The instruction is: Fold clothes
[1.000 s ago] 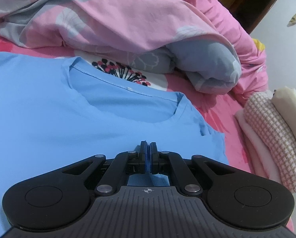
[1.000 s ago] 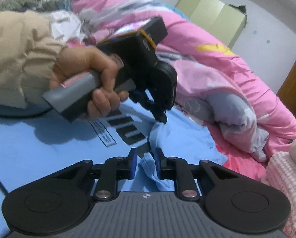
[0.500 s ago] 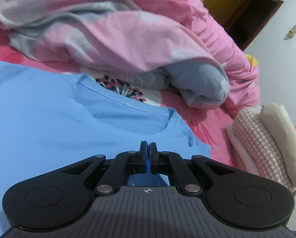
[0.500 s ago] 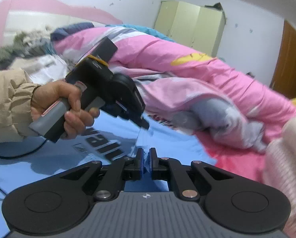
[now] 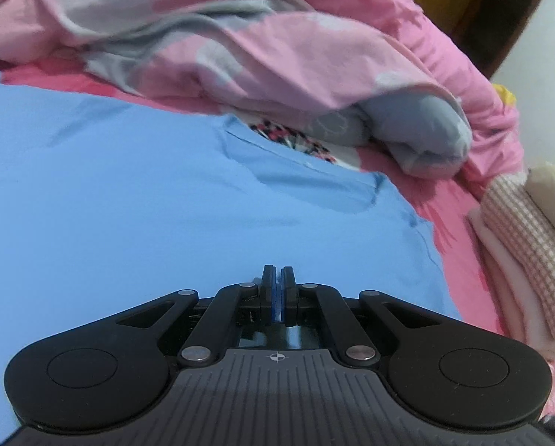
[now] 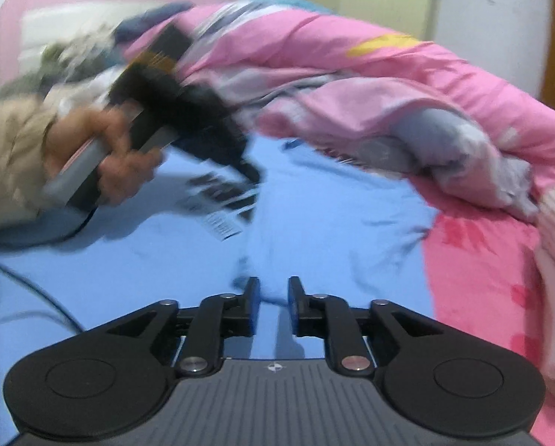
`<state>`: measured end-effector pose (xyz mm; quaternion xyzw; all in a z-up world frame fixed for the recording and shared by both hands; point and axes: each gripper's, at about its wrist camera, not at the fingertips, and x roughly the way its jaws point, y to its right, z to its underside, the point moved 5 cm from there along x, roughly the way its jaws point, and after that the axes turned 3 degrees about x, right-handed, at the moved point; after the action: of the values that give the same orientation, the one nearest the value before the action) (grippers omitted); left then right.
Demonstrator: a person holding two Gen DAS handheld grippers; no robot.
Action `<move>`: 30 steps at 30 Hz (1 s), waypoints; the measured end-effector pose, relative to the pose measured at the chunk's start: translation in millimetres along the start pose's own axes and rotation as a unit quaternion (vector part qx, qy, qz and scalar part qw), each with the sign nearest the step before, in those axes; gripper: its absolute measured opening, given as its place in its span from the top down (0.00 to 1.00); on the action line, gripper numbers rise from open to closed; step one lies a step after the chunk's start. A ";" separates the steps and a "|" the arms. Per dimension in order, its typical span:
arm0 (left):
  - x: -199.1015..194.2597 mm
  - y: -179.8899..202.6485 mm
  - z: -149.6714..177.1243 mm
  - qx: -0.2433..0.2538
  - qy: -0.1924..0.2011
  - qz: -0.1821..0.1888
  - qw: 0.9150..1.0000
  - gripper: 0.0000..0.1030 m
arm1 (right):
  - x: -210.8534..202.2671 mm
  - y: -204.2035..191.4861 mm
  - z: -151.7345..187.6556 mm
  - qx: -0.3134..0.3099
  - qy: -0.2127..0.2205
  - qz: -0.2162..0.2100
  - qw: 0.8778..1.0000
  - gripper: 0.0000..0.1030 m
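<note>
Pink bedsheet [image 5: 459, 200] under rumpled quilt [image 5: 277, 55]

**Blue T-shirt spread on the bed**

We see one light blue T-shirt [image 5: 136, 200] lying mostly flat on the pink bed [image 5: 437, 200], covering much of its near side. Its round neckline [image 5: 314, 186] points toward the heaped bedding at the bed's far side and gapes a little. From the right wrist view we make out a dark printed block and a white label [image 6: 223, 225] on the cloth, both blurred, and a rumpled fold [image 6: 246, 260] near the front.
</note>
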<state>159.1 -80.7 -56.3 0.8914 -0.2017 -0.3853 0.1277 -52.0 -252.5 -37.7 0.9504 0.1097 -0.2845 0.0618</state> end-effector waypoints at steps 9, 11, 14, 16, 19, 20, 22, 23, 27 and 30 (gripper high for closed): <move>-0.7 21.2 -7.4 0.039 0.029 0.010 0.999 0.98 | -4.0 34.9 4.0 -0.030 -0.042 0.164 0.985 0.80; 7.6 28.7 -4.2 0.056 0.025 0.014 0.998 0.97 | 3.7 29.0 8.6 -0.069 -0.066 0.180 0.979 0.79; 17.6 34.0 4.0 0.079 0.021 0.009 0.997 0.97 | 20.3 21.6 14.5 -0.111 -0.102 0.183 0.971 0.79; 21.4 34.0 8.4 0.089 0.020 0.005 0.996 0.97 | 32.6 15.9 15.2 -0.142 -0.110 0.193 0.965 0.79; 22.7 33.0 9.6 0.088 0.021 0.005 0.996 0.97 | 42.2 15.7 11.2 -0.146 -0.096 0.220 0.960 0.93; 22.2 33.6 9.0 0.088 0.023 0.006 0.996 0.97 | 42.6 18.7 9.6 -0.140 -0.088 0.236 0.958 0.97; 23.1 37.3 8.0 0.093 0.023 0.005 0.995 0.97 | 40.0 28.7 6.8 -0.117 -0.067 0.274 0.952 0.98; 25.1 41.0 8.3 0.099 0.019 0.007 0.995 0.97 | 36.6 36.4 6.1 -0.094 -0.058 0.291 0.950 0.98; 34.1 60.4 9.1 0.124 0.010 0.015 0.992 0.97 | 27.1 68.2 10.5 -0.006 -0.043 0.334 0.942 0.98; 39.1 70.5 3.7 0.128 0.013 0.019 0.991 0.97 | 23.7 76.7 14.9 0.022 -0.034 0.343 0.939 0.98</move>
<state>162.3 -161.3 -56.6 0.9012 -0.2651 -0.3421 0.0224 -21.9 -325.3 -59.0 0.9211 -0.2312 -0.2809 0.1384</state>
